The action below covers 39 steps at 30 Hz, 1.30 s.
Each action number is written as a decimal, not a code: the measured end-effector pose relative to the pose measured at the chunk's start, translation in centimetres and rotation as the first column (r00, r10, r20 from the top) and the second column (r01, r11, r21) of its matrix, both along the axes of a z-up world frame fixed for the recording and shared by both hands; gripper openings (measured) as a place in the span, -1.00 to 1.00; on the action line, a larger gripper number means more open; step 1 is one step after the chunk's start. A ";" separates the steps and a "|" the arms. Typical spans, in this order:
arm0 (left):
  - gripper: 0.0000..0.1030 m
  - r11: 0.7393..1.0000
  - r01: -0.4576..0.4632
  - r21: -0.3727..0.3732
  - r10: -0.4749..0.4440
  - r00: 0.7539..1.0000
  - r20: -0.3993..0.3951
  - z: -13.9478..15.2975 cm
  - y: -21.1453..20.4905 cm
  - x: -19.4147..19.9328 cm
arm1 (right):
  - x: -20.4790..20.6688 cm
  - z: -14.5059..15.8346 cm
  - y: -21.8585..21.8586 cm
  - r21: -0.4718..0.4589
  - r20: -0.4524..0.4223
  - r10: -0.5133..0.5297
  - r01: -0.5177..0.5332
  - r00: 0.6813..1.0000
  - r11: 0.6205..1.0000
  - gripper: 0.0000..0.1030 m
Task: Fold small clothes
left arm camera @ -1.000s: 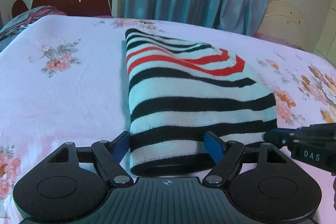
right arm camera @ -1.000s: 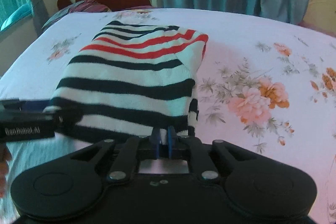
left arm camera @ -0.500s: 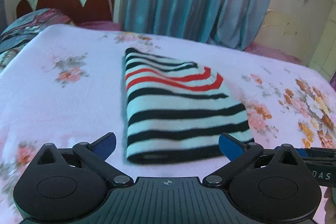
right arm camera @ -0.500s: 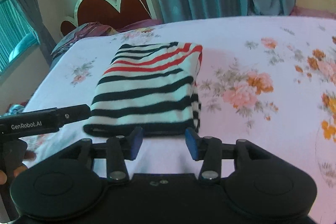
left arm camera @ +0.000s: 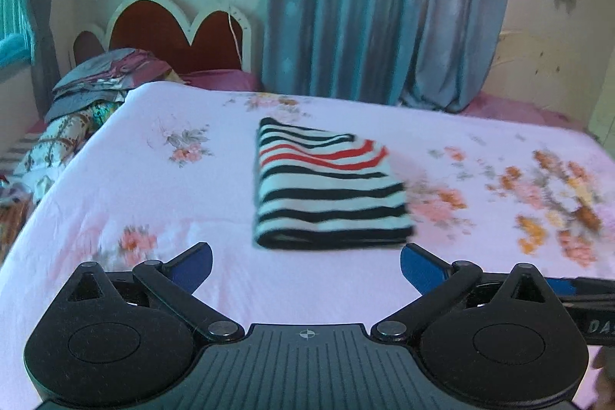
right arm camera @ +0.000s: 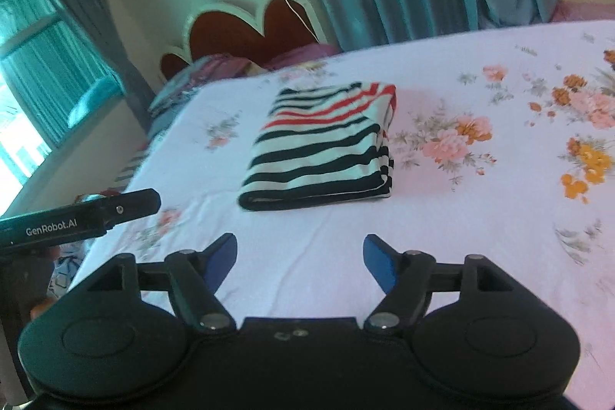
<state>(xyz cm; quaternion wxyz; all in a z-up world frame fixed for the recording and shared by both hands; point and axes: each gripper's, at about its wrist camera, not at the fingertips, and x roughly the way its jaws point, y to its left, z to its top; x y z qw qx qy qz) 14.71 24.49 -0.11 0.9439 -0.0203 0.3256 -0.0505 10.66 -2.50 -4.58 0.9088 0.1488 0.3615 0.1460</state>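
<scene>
Bed (left arm camera: 115, 187): sweater (left arm camera: 326, 191) beyond hand-held gripper (left arm camera: 306, 266)

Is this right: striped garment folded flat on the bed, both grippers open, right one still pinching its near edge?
Not quite. The right gripper is open and clear of the striped garment, gripping nothing, as the right wrist view shows. The rest holds: it lies folded on the bed, and the left gripper is open too.

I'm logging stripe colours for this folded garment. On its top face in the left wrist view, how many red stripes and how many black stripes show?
Striped garment on the bed:
Red stripes: 2
Black stripes: 7, the far ones bunched and hard to separate
Total: 9
</scene>
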 end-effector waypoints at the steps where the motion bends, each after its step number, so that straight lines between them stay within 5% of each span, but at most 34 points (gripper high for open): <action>1: 0.99 1.000 -0.012 -0.018 0.011 1.000 -0.005 0.5 -0.2 -1.3 | -1.2 0.4 -0.2 0.001 0.014 0.003 -0.003 1.000 1.000 0.42; 4: 0.99 0.999 -0.033 -0.044 0.032 0.999 -0.018 1.7 -1.0 -5.4 | -4.8 1.6 -0.9 0.001 0.048 0.013 -0.013 0.999 1.000 0.45; 9: 0.99 0.996 -0.077 0.047 0.074 0.996 0.055 2.6 -2.1 -11.3 | -10.5 3.6 -1.1 -0.025 0.099 0.021 -0.018 0.995 1.000 0.49; 12: 0.99 0.994 -0.110 0.008 0.110 0.993 0.040 3.1 -1.8 -13.7 | -13.2 5.1 -1.1 -0.064 0.154 -0.004 0.014 0.988 0.998 0.55; 17: 0.99 0.990 -0.141 0.017 0.140 0.988 0.061 3.8 -2.0 -16.6 | -16.9 7.6 0.2 -0.221 0.315 -0.088 0.163 0.945 0.962 0.84; 20: 0.99 0.989 -0.145 0.025 0.143 0.987 0.071 4.4 -2.3 -17.9 | -18.1 8.4 0.3 -0.235 0.366 -0.091 0.187 0.926 0.954 0.89; 39: 0.99 0.988 -0.146 0.048 0.139 0.984 0.115 5.7 -3.3 -20.0 | -19.6 8.9 0.0 -0.169 0.373 -0.075 0.147 0.925 0.975 0.93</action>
